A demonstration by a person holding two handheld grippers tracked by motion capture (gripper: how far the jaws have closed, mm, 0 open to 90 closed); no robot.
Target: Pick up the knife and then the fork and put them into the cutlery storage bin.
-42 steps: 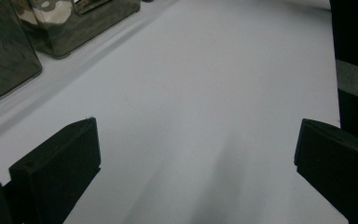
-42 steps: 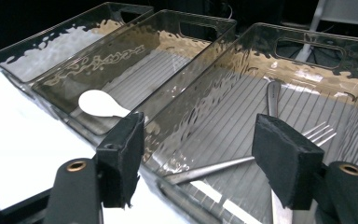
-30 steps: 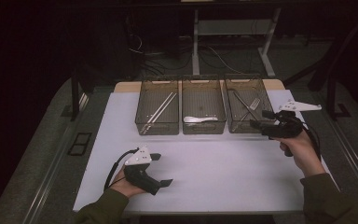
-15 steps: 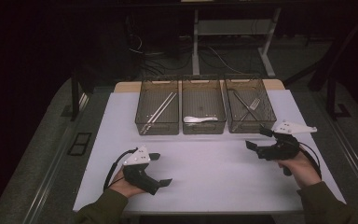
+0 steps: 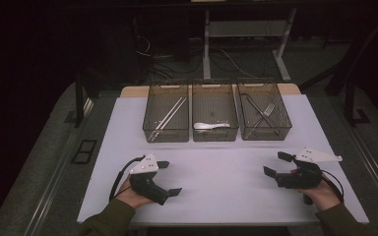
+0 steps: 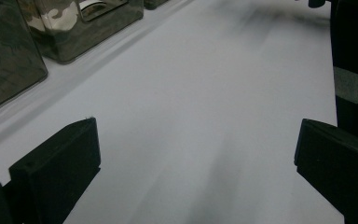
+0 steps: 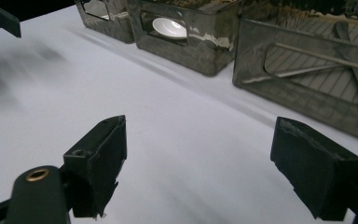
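Right gripper (image 5: 274,165) first: jaws spread wide, having just been opening, and between the two black pads (image 7: 98,163) there is only bare white table cover (image 5: 226,191). Left gripper (image 5: 169,177) matches it, jaws wide apart over the cover, nothing gripped.

Ahead of the right fingers, up and slightly to the right in the high view, sits the right-hand bin (image 5: 264,118) holding dark utensils (image 5: 260,110); their long handles run diagonally, crossing one another. In the right gripper view that bin's slotted wall (image 7: 307,70) is just beyond the right pad. The middle bin (image 5: 215,118), with a white spoon (image 5: 211,126) lying crosswise, is forward and between both hands. The left bin (image 5: 167,118), with chopsticks (image 5: 167,118) slanting lengthwise, lies straight beyond the left fingers.

By my judgement both hands are resting, sorting apparently complete; the right hand is nearer the utensils.
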